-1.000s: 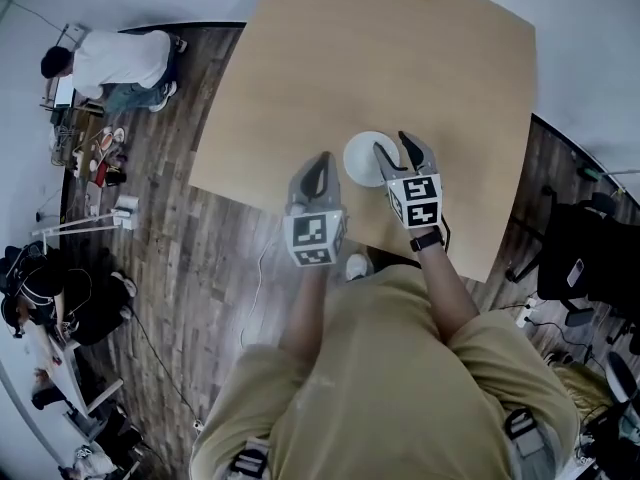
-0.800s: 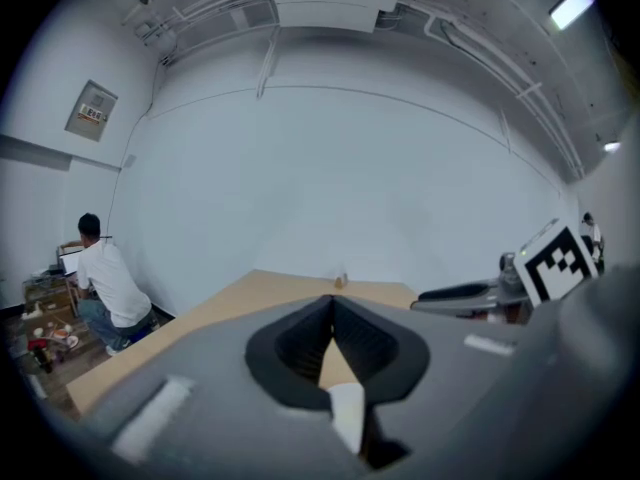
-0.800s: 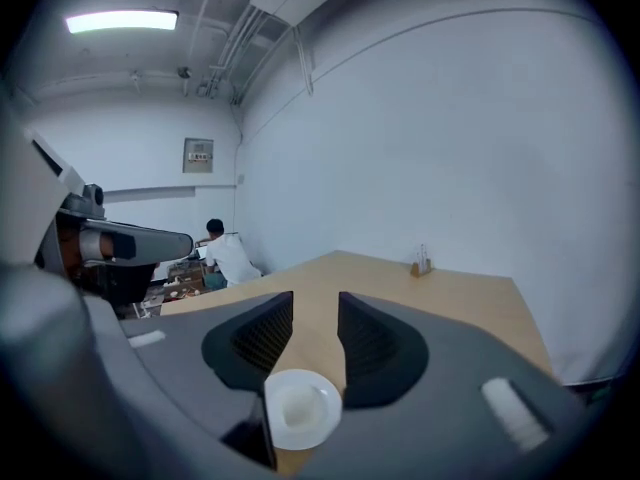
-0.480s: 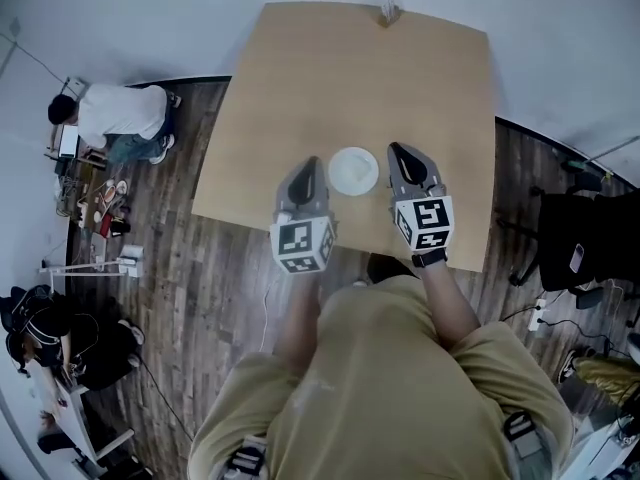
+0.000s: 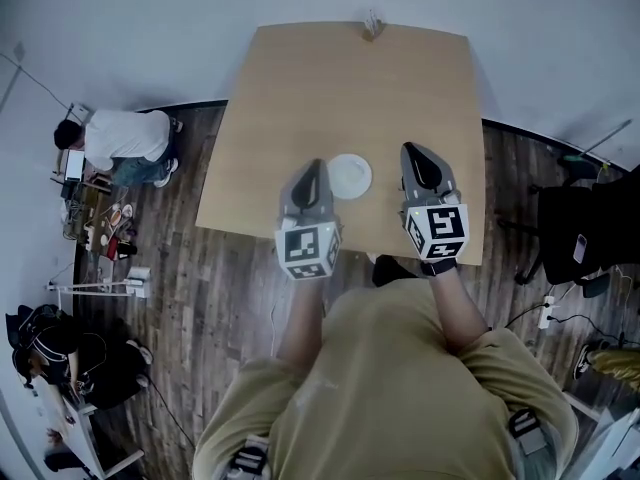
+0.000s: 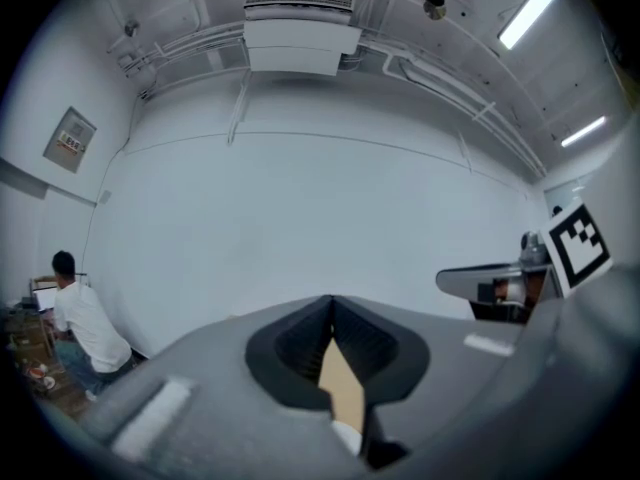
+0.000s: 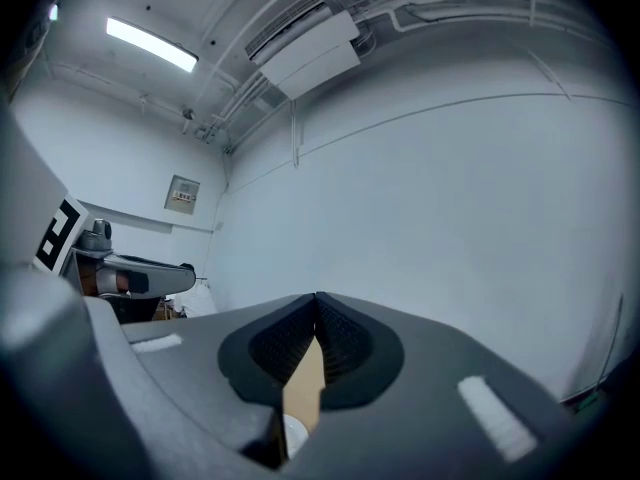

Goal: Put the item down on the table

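I hold both arms out in front of me over the near edge of the table (image 5: 300,88), forearms roughly parallel, each gripper pointing away from my body toward the far edge. My left gripper (image 5: 312,168) hangs over the near part of the tabletop. Its jaws are closed tip to tip with nothing between them, and the left gripper view shows only a narrow wedge of tan tabletop behind the tips. My right gripper (image 5: 413,151) sits a little farther forward and well to the right. Its jaws are likewise pressed together at the tips and hold nothing, with the same sliver of tabletop showing through the gap in the right gripper view. The marker cubes on both grippers face up toward my head. The white round item (image 5: 349,175) lies on the table between the two grippers, just beside the left one and farther from the right one, touched by neither. From above it is a pale, plain disc lying flat on the wood. Its outline is circular, so I can tell no long axis and no heading. I cannot tell from this height whether it is a plate or a shallow bowl. A small object (image 5: 372,26) stands at the table's far edge, well apart from the item.
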The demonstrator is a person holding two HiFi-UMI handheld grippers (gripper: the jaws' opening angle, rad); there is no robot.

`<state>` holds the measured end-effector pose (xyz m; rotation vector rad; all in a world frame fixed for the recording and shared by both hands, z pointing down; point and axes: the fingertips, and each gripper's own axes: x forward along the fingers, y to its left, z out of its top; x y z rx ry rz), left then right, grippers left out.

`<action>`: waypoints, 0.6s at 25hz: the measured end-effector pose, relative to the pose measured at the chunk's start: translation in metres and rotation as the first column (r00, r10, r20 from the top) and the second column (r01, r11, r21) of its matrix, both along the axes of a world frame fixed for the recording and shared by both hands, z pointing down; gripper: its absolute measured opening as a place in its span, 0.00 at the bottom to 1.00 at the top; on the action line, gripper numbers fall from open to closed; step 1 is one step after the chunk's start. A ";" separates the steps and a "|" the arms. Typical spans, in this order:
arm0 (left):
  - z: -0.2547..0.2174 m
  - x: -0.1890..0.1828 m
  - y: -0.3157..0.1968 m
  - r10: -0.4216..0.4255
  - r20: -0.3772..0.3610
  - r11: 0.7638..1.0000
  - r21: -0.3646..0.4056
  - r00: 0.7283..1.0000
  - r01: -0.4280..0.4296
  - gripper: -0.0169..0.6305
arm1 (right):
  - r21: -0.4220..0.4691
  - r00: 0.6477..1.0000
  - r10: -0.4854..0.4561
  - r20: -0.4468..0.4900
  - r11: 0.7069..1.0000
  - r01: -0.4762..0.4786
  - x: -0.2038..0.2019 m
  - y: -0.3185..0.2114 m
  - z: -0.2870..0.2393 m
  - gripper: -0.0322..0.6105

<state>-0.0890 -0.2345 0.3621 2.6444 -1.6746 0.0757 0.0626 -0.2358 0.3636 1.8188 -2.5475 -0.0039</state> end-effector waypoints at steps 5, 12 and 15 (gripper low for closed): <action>-0.003 -0.002 -0.002 -0.014 -0.011 1.000 0.005 1.000 0.014 0.03 | 0.009 1.000 0.004 -0.016 1.000 -0.004 0.003 -0.001 -0.006 0.06; 0.004 0.004 -0.009 -0.006 -0.056 0.999 -0.037 0.998 0.003 0.03 | -0.005 0.999 -0.021 -0.025 1.000 0.021 0.000 -0.013 0.002 0.06; 0.000 0.007 -0.021 -0.002 -0.068 0.999 -0.037 0.998 0.000 0.03 | -0.009 0.999 -0.039 -0.031 0.999 0.039 -0.003 -0.025 0.003 0.06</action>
